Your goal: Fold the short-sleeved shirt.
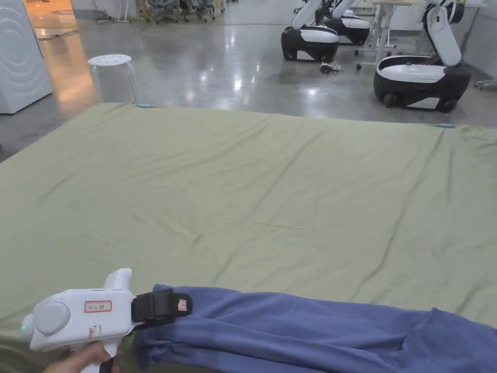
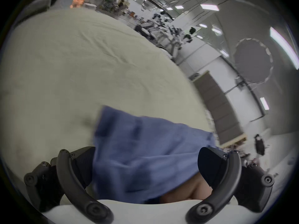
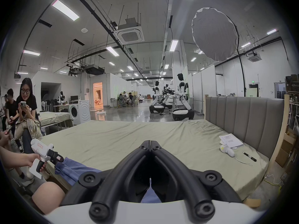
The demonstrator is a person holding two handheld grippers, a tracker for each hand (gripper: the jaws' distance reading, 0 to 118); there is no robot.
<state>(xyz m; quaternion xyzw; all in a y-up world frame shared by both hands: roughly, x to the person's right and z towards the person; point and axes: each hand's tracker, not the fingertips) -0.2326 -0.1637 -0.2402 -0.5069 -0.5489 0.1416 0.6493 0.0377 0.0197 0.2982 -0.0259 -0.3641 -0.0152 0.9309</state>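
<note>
Head view: green sheet (image 1: 272, 194) meets glossy grey floor (image 1: 233, 68).

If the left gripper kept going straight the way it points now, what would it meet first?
The blue shirt: the left gripper points along the bed's near edge with its tip already at the cloth. Its jaws look open around the fabric; actual contact is unclear.

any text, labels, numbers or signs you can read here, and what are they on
Nothing reads clearly.
Red-framed label on left gripper: too small.
Red handwriting below it: unclear.
Tag on its fingers: blurred.
Papers on bed: print too small.
Green sign above far door: too small.
</note>
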